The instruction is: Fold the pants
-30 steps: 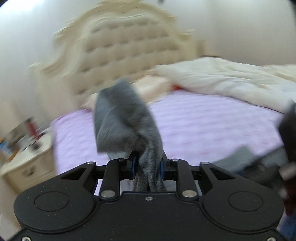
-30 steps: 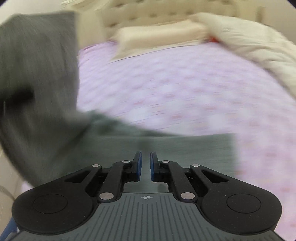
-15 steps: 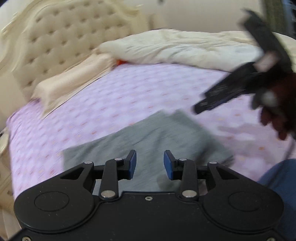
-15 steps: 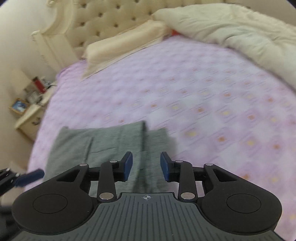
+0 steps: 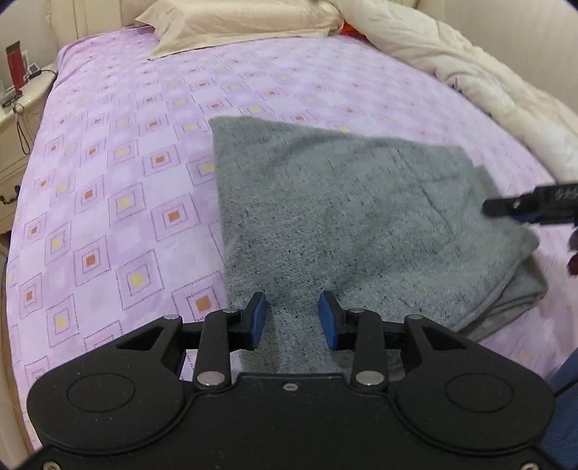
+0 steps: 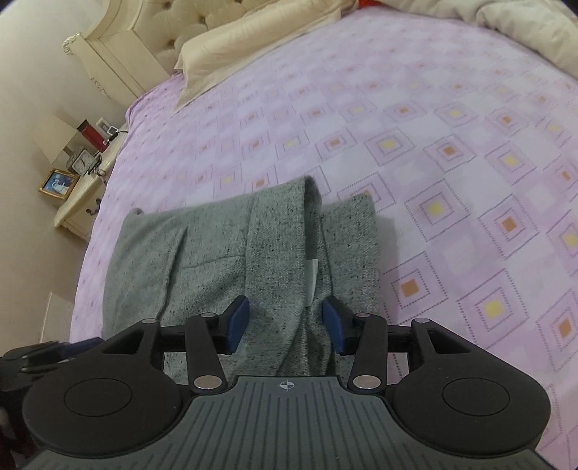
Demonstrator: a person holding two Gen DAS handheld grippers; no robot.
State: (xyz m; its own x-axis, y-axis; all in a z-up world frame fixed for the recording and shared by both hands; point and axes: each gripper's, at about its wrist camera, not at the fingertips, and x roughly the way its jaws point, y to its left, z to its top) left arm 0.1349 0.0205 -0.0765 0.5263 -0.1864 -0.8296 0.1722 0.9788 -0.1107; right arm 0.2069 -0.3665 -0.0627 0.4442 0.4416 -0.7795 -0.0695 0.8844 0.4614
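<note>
The grey pants [image 5: 354, 217] lie folded in a flat stack on the purple patterned bedsheet [image 5: 119, 173]. In the right wrist view the pants [image 6: 224, 253] show layered folds and a small white label. My left gripper [image 5: 292, 320] is open and empty, just above the near edge of the pants. My right gripper [image 6: 285, 321] is open and empty, over the near end of the folded stack. The right gripper's tip [image 5: 527, 206] shows at the right edge of the left wrist view, over the pants' right side.
A cream pillow [image 5: 231, 25] and a tufted headboard [image 6: 202, 14] are at the bed's far end. A cream duvet [image 5: 480, 83] is bunched along the right side. A nightstand [image 6: 83, 188] with a clock, photo frame and red item stands left of the bed.
One second ago my left gripper was shut on the lifted pants. It has let go; the pants now lie folded on the bed and both grippers are open, close above them.
</note>
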